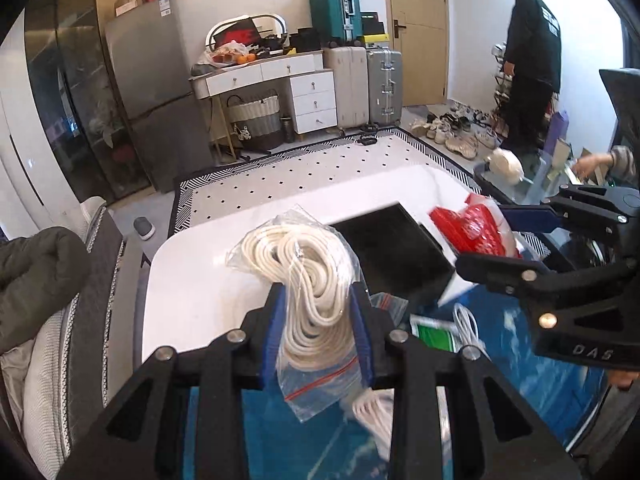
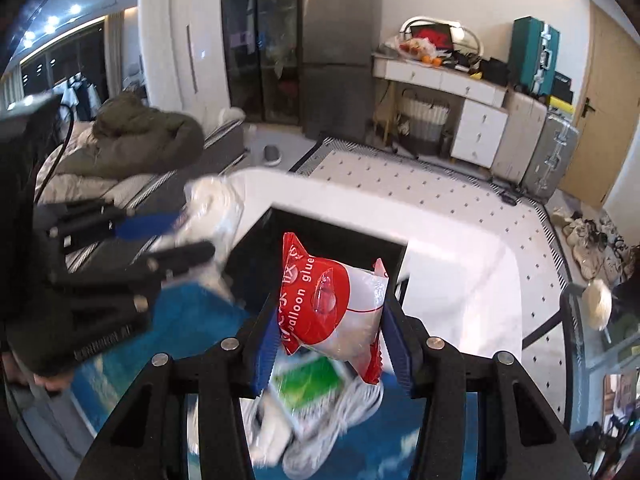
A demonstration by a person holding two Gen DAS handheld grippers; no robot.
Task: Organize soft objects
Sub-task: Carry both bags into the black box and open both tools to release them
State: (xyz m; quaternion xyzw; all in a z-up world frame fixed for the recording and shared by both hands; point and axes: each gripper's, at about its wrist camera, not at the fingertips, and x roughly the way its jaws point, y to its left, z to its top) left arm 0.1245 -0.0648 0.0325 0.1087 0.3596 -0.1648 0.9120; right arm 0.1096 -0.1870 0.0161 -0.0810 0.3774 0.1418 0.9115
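Observation:
My left gripper [image 1: 318, 316] is shut on a clear zip bag of white rope [image 1: 308, 272] and holds it above the table; it also shows in the right wrist view [image 2: 212, 216]. My right gripper [image 2: 332, 320] is shut on a red and white balloon glue packet [image 2: 332, 304], held just in front of a black open box [image 2: 320, 248]. In the left wrist view the right gripper [image 1: 484, 236] with the red packet [image 1: 476, 228] is to the right of the black box [image 1: 392, 256].
A green packet [image 2: 308, 384] and a bag of white cord [image 2: 332, 420] lie on the blue mat [image 2: 180, 340] below my grippers. The black box sits on a white table [image 1: 208, 280]. A sofa with a dark jacket [image 1: 36, 276] is left. A person [image 1: 532, 60] stands by the door.

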